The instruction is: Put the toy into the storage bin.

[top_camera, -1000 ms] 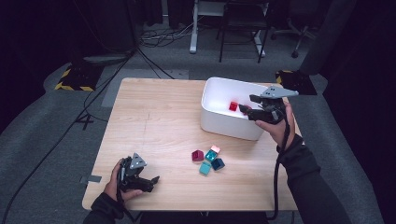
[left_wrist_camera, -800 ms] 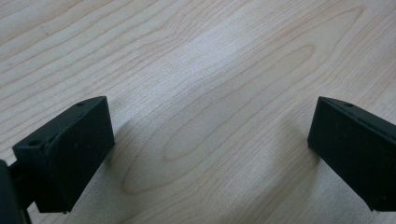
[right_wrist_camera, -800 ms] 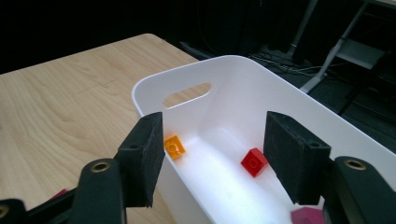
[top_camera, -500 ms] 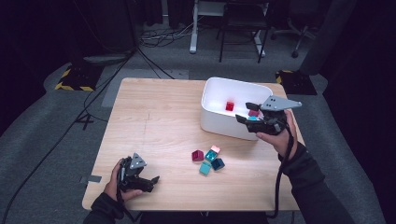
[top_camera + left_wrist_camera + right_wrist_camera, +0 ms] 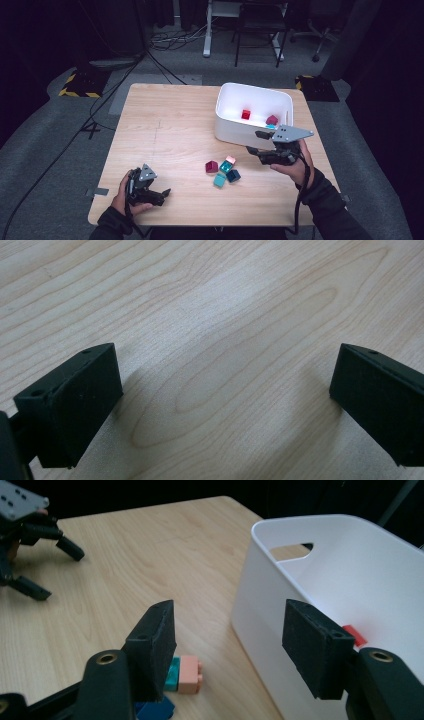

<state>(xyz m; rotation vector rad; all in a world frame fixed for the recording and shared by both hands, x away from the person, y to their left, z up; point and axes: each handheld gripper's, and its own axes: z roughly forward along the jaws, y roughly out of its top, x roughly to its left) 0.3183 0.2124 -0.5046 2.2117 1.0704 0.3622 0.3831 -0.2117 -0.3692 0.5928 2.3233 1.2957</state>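
Note:
A white bin [image 5: 226, 120] stands at the table's right rear, holding a red brick [image 5: 245, 114], a maroon brick [image 5: 272, 120] and a teal one beside it. My right gripper [image 5: 255, 142] hovers just in front of the bin, open and empty. In the right gripper view its jaws [image 5: 230, 650] straddle the bin's near wall [image 5: 260, 620], with the red brick [image 5: 354, 634] inside. Several loose bricks lie left of it: maroon [image 5: 211, 166], pink [image 5: 230, 160], teal [image 5: 219, 180], dark blue [image 5: 233, 175]. My left gripper [image 5: 165, 196] rests open at the front left, over bare wood [image 5: 225, 405].
The wooden table [image 5: 165, 125] has wide bare room across its left and middle. The left gripper [image 5: 30, 540] shows far off in the right gripper view. Cables, a desk and chair legs stand on the dark floor beyond the table.
My right gripper has drawn back from above the bin to just in front of it. A maroon brick now lies in the bin. The left gripper has not moved.

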